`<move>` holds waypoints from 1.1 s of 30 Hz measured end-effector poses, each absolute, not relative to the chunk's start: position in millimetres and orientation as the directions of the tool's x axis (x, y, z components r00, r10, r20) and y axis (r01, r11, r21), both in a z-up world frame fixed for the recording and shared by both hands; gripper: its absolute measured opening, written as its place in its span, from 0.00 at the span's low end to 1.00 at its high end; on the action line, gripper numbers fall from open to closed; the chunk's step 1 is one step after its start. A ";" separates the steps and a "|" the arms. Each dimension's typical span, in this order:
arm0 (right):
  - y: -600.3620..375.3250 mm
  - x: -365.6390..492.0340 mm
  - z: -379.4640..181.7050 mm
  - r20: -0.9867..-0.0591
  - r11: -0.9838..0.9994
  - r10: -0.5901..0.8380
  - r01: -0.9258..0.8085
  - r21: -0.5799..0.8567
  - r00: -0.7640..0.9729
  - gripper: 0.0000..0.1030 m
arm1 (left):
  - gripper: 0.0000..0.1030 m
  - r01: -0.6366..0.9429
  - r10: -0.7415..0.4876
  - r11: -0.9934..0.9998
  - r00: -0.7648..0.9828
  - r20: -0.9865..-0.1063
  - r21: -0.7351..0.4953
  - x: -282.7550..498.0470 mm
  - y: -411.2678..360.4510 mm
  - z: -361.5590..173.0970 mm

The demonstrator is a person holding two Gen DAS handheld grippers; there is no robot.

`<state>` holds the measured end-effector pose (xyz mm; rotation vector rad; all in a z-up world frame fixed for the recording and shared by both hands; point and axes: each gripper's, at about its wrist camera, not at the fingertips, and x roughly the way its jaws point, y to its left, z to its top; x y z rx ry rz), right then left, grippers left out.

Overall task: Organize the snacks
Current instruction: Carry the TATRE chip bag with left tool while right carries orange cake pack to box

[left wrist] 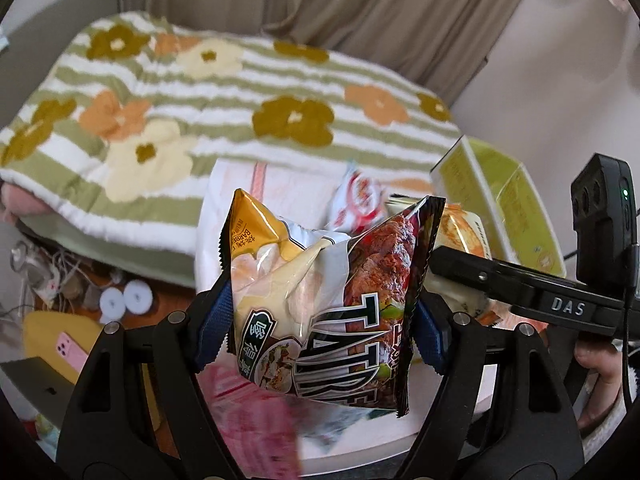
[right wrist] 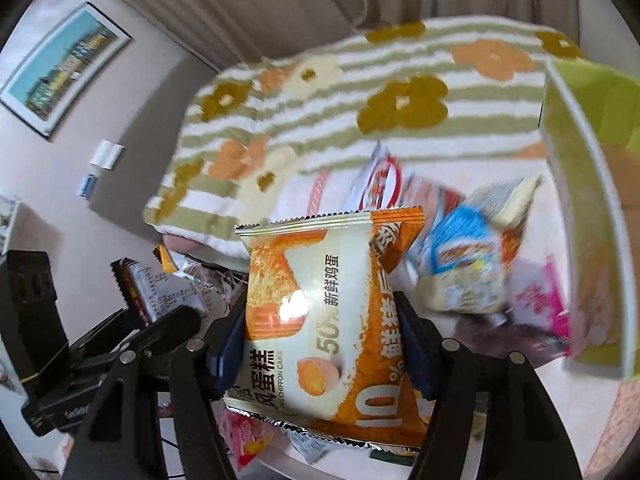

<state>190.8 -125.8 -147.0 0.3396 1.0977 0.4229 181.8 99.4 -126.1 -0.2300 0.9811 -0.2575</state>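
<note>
While both grippers are lifted above the white table [right wrist: 500, 384], each one carries its own snack, so the step in hand seems to be the carrying of picked packets toward their place. The left gripper [left wrist: 322, 312] is clenched on a barbecue chips bag [left wrist: 320, 300], black and gold, which stands between the blue pads [left wrist: 216, 320] and is squeezed at its sides. The right gripper [right wrist: 320, 336] is clamped on an orange chiffon cake packet [right wrist: 332, 320], held upright by its two edges. Beyond them, more snacks lie loose on the table: a red and white packet [right wrist: 378, 184], a blue packet [right wrist: 460, 256] and a pink packet [right wrist: 540, 300] near the right. At the far right stands an open yellow-green box [right wrist: 580, 200], just beside this heap; I judge it to be the place for the snacks, though I cannot be sure. Behind the table is a bed with a flowered blanket [left wrist: 200, 92]. The next move, I think, calls for bringing one packet over the box opening and only then opening the jaws, one hand at a time, so that the two grippers do not collide.
</note>
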 end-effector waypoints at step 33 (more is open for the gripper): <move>-485.2 176.4 -122.9 -0.776 0.899 0.279 0.130 0.418 0.566 0.61 | 0.79 0.462 -0.328 0.878 0.383 -0.864 -0.129 247.2 -303.2 -142.4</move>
